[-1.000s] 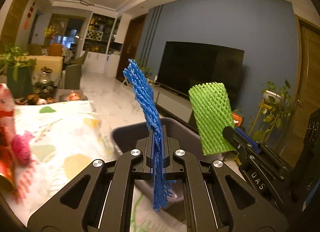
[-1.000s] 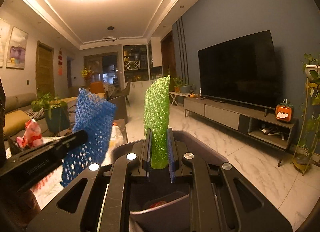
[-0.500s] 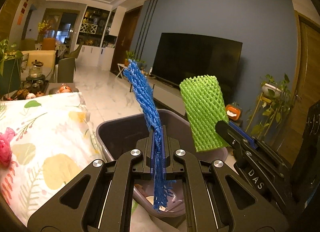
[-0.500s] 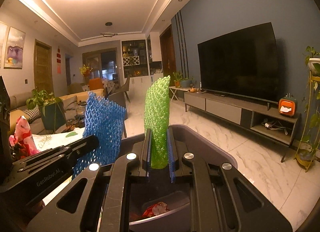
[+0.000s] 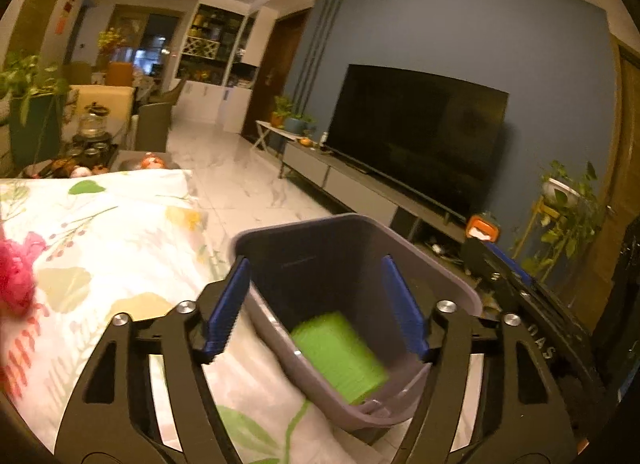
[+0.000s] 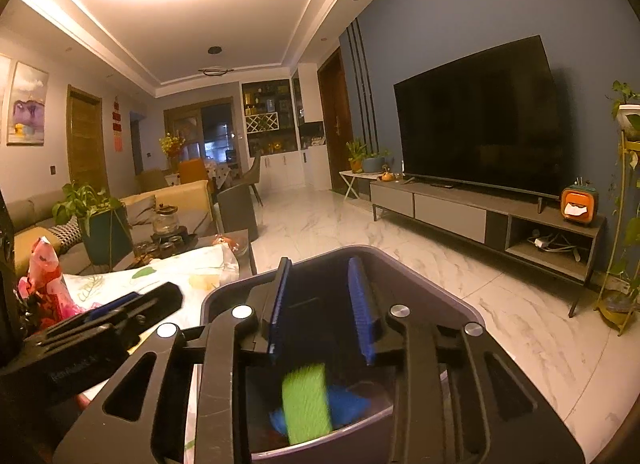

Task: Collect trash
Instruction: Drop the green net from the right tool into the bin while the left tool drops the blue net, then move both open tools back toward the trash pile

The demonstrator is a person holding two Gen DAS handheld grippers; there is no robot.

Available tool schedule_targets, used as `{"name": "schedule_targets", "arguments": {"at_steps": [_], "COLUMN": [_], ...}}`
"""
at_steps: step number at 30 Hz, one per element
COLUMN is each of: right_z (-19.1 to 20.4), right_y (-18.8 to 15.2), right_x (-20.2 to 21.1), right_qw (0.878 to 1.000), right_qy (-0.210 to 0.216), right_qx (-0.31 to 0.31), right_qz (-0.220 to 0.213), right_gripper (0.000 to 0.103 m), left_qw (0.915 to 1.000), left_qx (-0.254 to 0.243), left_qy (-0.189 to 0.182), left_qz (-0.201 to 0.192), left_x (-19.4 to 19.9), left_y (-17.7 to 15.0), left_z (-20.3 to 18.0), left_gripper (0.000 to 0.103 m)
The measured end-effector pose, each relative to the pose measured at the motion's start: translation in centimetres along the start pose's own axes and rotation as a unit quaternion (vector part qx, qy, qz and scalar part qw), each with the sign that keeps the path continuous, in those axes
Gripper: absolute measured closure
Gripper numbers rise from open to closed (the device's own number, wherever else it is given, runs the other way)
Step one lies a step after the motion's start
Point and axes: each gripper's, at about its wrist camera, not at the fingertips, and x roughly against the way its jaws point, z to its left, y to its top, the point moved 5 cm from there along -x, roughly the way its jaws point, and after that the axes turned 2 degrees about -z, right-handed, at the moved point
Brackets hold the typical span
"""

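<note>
In a warmly lit living room with a blue wall, a large dark flat television (image 6: 480, 115) stands on a long low grey cabinet (image 6: 472, 215) above a pale marble floor (image 6: 420, 264). Nearer, a table covered by a white cloth printed with leaves and flowers (image 5: 112, 248) sits beside a grey rectangular plastic bin (image 5: 448, 288), the bin touching the cloth's edge. The left gripper (image 5: 316, 304) hangs over the bin with its blue-padded jaws spread wide and nothing between them. The right gripper (image 6: 322, 300) is also above the bin, its jaws parted and empty. Inside the bin lies a green foam mesh sleeve (image 6: 306, 404), blurred, resting on top of a blue foam mesh sleeve (image 6: 344, 402). A crumpled red and pink wrapper (image 6: 44, 284) stands on the table at the left.
</note>
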Motion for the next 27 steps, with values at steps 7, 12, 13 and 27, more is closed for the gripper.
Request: {"name": "schedule_targets", "arguments": {"at_steps": [7,12,13,27], "right_z": [0.5,0.9,1.0,4.0], "right_y": [-0.3,-0.6,-0.7,-1.6], "right_x": [1.6,3.4,3.8,8.8], "right_qw": [1.000,1.000,1.000,1.000], "right_qy": [-0.004,-0.010,-0.010,0.023], "right_qx": [-0.003,0.000,-0.001,0.001], "right_qz": [-0.004,-0.008,-0.009,-0.010], "right_gripper": [0.057,0.045,0.043,0.028], "left_qw": [0.9990,0.9964,0.9958,0.9830], "left_qx": [-0.009,-0.016,-0.016,-0.012], "left_qy": [0.041,0.080,0.087,0.180], "left_qz": [-0.016,-0.023,-0.024,-0.032], "left_x": [2.5,5.0,5.5,14.3], "left_y": [0.1,0.0,-0.1,-1.1], "left_z": [0.9,1.7,1.9,4.9], "left_gripper": [0.019,0.016,0.015,0.015]}}
